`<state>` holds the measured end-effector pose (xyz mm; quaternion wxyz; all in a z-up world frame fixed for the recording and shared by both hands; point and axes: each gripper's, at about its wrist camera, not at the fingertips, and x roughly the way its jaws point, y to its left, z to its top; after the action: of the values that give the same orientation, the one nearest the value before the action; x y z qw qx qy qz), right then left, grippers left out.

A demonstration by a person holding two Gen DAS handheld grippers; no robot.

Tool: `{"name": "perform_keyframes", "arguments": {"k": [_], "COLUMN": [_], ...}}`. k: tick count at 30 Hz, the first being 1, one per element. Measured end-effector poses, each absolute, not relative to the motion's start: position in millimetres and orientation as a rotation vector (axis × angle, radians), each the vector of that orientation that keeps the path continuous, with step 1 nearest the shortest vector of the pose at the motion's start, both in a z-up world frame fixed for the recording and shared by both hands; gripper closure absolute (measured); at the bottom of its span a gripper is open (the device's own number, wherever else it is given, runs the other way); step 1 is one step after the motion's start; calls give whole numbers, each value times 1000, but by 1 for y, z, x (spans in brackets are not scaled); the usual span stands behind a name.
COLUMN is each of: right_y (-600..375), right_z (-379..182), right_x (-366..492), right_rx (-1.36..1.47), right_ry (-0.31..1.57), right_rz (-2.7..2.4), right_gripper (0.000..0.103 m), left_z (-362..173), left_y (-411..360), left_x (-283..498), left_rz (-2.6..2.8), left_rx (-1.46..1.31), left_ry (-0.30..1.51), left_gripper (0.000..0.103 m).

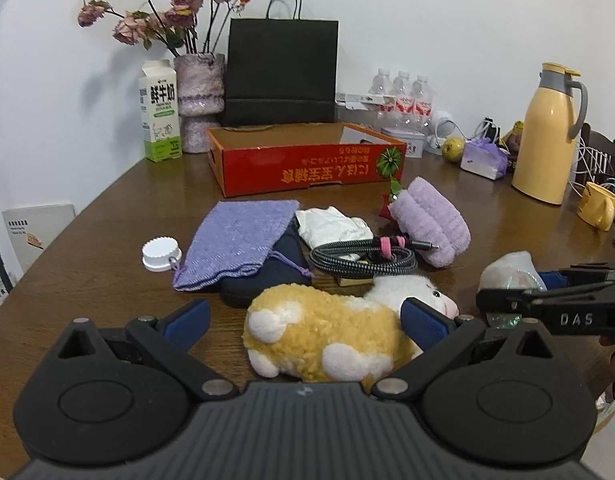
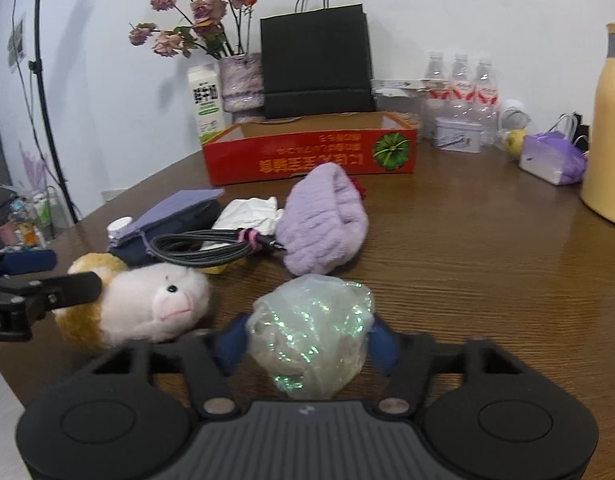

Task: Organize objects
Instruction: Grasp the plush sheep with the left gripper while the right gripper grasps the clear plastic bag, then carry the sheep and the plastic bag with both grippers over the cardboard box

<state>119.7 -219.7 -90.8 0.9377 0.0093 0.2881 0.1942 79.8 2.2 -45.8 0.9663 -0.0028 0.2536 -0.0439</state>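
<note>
At 12 o'clock, red box [image 1: 307, 168] empty; right claw [image 2: 307, 338] pinching glittery bag [image 2: 311, 332]; left claw [image 1: 305, 316] spread around plush toy [image 1: 331, 332].

Along the wall behind the wooden table [image 1: 487, 216] stand a milk carton [image 1: 159, 112], a vase of dried roses [image 1: 199, 92] and a black paper bag [image 1: 281, 72]. To the right are three water bottles [image 1: 403, 96], a yellow thermos jug [image 1: 549, 132], a yellow mug [image 1: 597, 206] and a small tin [image 2: 457, 134].
</note>
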Motion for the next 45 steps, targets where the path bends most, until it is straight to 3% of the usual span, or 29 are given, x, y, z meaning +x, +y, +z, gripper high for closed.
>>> {"name": "perform_keyframes", "arguments": {"k": [2, 20, 24, 30, 34, 37, 45], "right_y": [-222, -222, -223, -224, -224, -223, -224], "right_z": [-90, -82, -81, -82, -82, -81, -78], "right_x": [118, 108, 105, 101, 99, 96, 88], "right_rx": [29, 47, 53, 64, 68, 66, 68], "right_ry": [575, 566, 563, 563, 565, 562, 553], "right_rz": [399, 390, 384, 386, 389, 399, 388], "right_gripper": [53, 52, 51, 51, 51, 51, 50], "left_z": [-47, -68, -70, -70, -71, -68, -64], "left_y": [4, 16, 14, 24, 31, 31, 36], "left_x": [82, 115, 104, 77, 62, 60, 71], "left_rz": [-116, -419, -378, -229, -95, -46, -125], "left_rx": [0, -9, -25, -136, -203, -199, -94], "left_ry": [525, 615, 595, 573, 560, 563, 613], "left_gripper": [0, 0, 8, 11, 9, 0, 0]}}
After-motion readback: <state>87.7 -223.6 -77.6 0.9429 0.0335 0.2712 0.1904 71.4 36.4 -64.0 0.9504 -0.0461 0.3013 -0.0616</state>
